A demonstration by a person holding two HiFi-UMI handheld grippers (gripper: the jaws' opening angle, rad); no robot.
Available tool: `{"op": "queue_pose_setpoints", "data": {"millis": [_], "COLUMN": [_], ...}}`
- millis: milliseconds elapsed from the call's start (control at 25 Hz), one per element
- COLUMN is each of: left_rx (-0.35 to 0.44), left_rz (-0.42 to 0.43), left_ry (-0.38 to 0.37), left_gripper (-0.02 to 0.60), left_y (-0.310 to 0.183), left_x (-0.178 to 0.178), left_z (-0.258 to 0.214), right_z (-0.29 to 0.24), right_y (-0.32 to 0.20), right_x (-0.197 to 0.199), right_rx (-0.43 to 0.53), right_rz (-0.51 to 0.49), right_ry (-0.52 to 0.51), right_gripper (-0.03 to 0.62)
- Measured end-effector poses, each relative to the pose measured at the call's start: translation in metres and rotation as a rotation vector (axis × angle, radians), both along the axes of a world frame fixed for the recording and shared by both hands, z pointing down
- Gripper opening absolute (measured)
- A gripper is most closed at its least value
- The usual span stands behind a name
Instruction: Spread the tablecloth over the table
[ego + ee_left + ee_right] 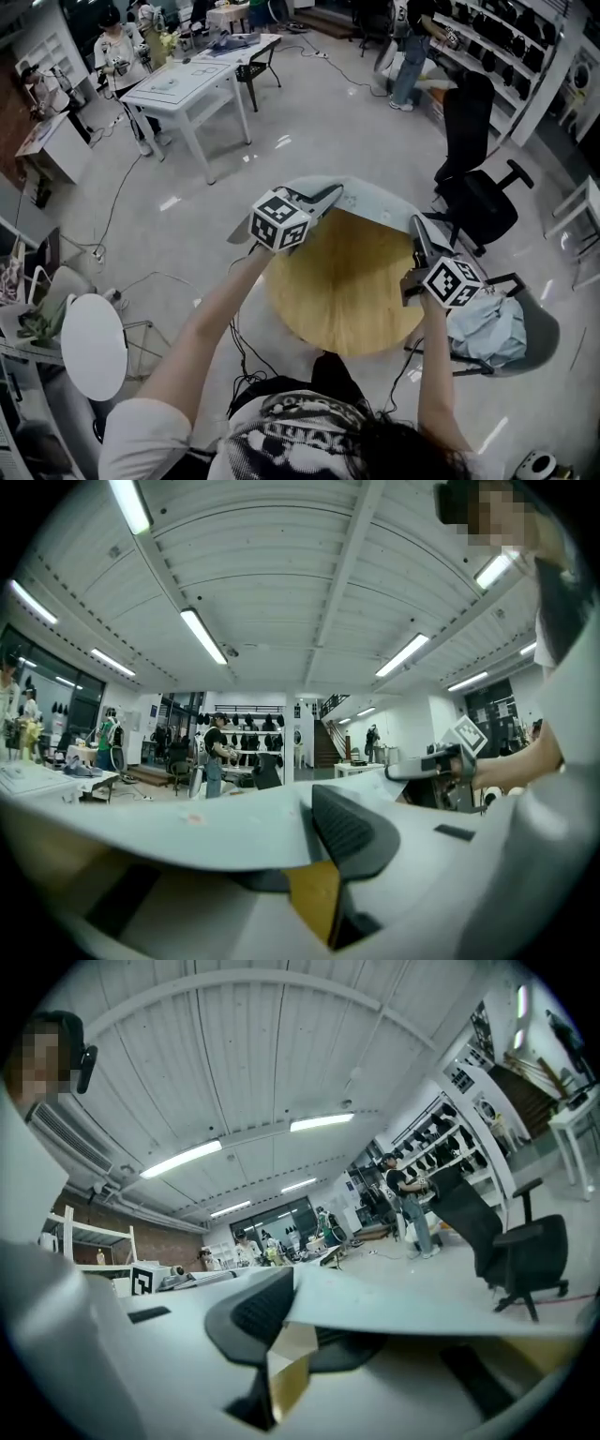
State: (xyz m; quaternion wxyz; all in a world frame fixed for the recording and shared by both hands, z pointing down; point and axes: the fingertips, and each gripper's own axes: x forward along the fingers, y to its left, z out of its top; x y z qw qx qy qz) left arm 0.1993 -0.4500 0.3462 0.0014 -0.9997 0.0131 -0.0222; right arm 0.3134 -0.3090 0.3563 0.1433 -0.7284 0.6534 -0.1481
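Note:
A pale blue tablecloth point(375, 202) is stretched in the air between my two grippers, just over the far edge of the round wooden table point(342, 281). My left gripper point(330, 195) is shut on one corner of it, at the table's far left. My right gripper point(415, 225) is shut on the other corner, at the far right. In the left gripper view the tablecloth point(187, 827) runs off to the left from the left gripper point(314, 860), pinched under the dark pad. In the right gripper view the tablecloth point(422, 1307) runs off to the right from the right gripper point(281, 1340). Most of the tabletop is bare wood.
A black office chair point(478, 187) stands beyond the table at the right. A chair with a pale bundle of fabric point(487, 328) sits close at the right. A small round white table point(94, 342) is at the left. White desks point(187, 84), people and floor cables lie farther off.

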Motion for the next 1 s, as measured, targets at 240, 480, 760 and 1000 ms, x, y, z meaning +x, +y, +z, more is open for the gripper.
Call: {"op": "queue_pose_setpoints", "data": {"millis": [240, 480, 760, 1000], "left_rx": [-0.058, -0.164, -0.283, -0.39], "left_rz": [0.048, 0.082, 0.06, 0.07], "left_ry": [0.011, 0.024, 0.011, 0.004], "left_gripper": [0.074, 0.074, 0.074, 0.071], "left_y": [0.049, 0.094, 0.12, 0.141], "left_x": [-0.057, -0.099, -0.129, -0.142], "left_z": [0.023, 0.045, 0.079, 0.104], "right_z": [0.025, 0.039, 0.068, 0.087], "right_y": [0.053, 0.103, 0.128, 0.15], "right_x": [-0.058, -0.103, -0.129, -0.141], "right_rx": [-0.013, -0.041, -0.084, -0.11], "right_rz": [0.045, 0.075, 0.092, 0.1], "right_ry": [-0.056, -0.067, -0.122, -0.14], "right_gripper": [0.046, 0.046, 0.046, 0.044]}}
